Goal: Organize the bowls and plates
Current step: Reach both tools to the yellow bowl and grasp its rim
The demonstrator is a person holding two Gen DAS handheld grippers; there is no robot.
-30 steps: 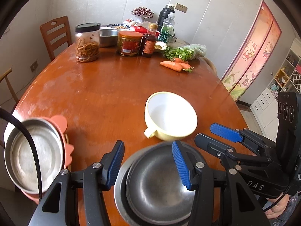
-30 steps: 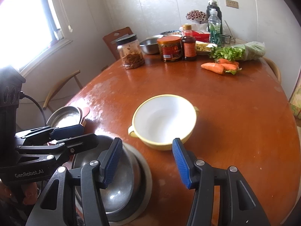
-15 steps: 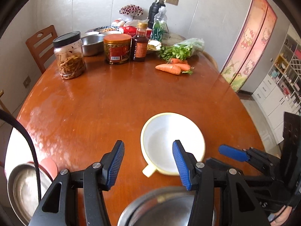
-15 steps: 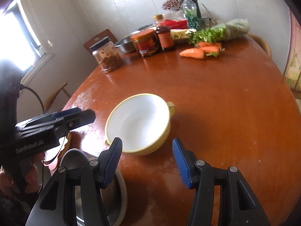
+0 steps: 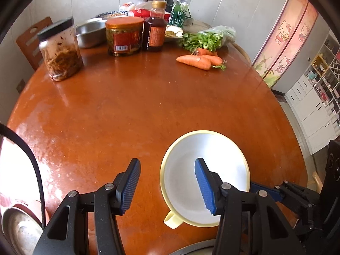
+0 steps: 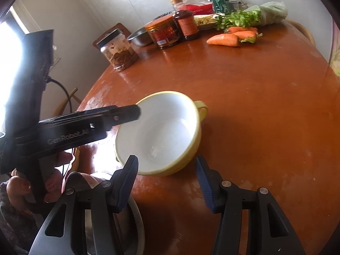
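Both open grippers [image 5: 167,182] [image 6: 166,180] now nearer empty yellow bowl [image 5: 214,170] (nothing gripped)

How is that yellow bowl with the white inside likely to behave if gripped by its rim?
The yellow bowl looks rigid and glossy, so the pads may slip. Its wide, low shape probably resists tipping. A rim grip might tilt it; the side handle seems safer.
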